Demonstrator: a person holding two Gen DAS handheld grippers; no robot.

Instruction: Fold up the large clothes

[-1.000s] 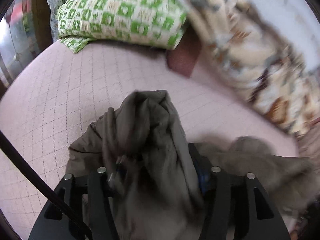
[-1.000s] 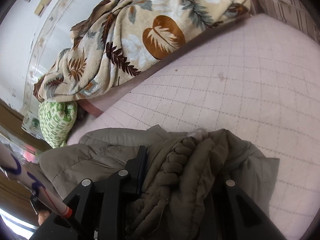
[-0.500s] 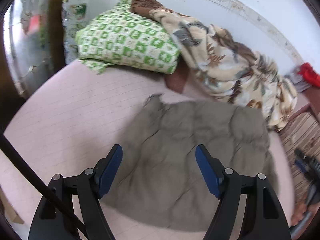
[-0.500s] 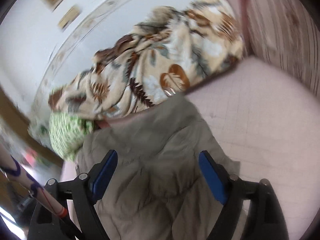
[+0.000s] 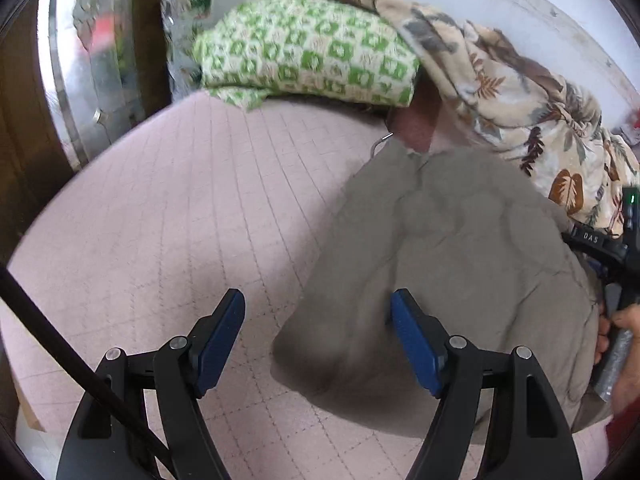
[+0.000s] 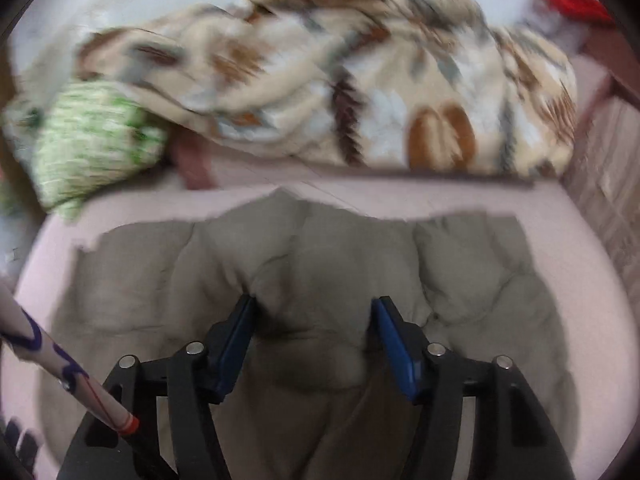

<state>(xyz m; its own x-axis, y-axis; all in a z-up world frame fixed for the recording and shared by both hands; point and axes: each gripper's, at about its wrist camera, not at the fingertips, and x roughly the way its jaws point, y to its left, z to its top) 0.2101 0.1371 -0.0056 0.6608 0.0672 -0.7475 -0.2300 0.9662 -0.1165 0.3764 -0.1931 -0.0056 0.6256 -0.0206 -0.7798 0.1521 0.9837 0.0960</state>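
Note:
A grey-brown quilted jacket (image 5: 452, 252) lies spread flat on the pink quilted bed (image 5: 172, 216). My left gripper (image 5: 318, 320) is open and empty, above the jacket's near left edge. In the right wrist view the jacket (image 6: 320, 264) fills the middle, and my right gripper (image 6: 312, 316) is open above its near part, holding nothing. The right gripper's body and the hand on it (image 5: 616, 280) show at the right edge of the left wrist view.
A green-and-white patterned pillow (image 5: 308, 56) lies at the head of the bed. A cream leaf-print blanket (image 5: 520, 104) is heaped along the far wall beside it. A wooden frame with glass (image 5: 80, 60) stands at the left.
Both grippers were shut on bunched jacket cloth one second ago. They have let go and opened, and the jacket now lies spread flat. Both cameras have pulled back.

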